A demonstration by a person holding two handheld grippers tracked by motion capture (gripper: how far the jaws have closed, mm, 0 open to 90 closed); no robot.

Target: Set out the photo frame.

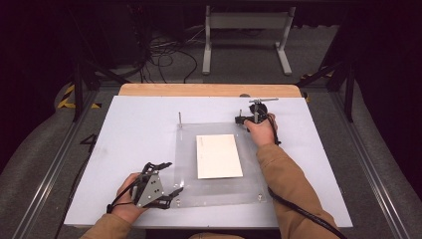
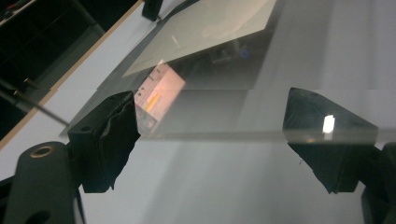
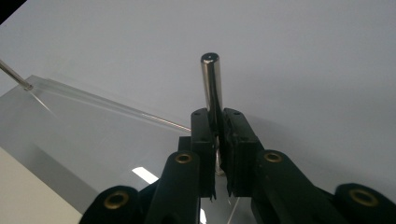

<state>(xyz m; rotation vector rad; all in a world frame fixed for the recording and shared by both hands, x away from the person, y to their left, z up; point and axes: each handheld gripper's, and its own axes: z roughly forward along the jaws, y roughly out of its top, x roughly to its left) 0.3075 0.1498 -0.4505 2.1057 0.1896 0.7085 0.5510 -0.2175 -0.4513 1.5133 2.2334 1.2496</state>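
A: On the white desk point(image 1: 129, 129) lies a clear plastic plate point(image 1: 186, 164). It is flat and see-through, with shiny edges. A cream sheet of paper point(image 1: 218, 156) lies flat in its middle, long side running away from the person.

B: What sticks up from the plate?

A: Thin metal pins. One pin point(image 3: 212, 84) stands straight up at the far right corner. It is silver, round and shiny, with a flat top. Another pin point(image 1: 180, 119) stands upright at the far left corner.

B: What is the right gripper point(image 3: 218, 140) doing?

A: Its fingers point(image 3: 203, 144) are clamped on the silver pin, one on each side. In the high view the right gripper point(image 1: 251, 118) sits at that far right corner.

B: And the left gripper point(image 1: 166, 179)?

A: It is at the near left corner of the plate. Its fingers point(image 2: 114, 140) are wide apart, and the near edge of the plate runs across between them. I cannot tell if they touch it.

B: Anything else around?

A: A wooden strip point(image 1: 209, 90) runs along the far edge of the desk. Beyond it, a white frame point(image 1: 247, 22) and black cables point(image 1: 164, 55) rest on the grey floor. Nothing blocks the plate.
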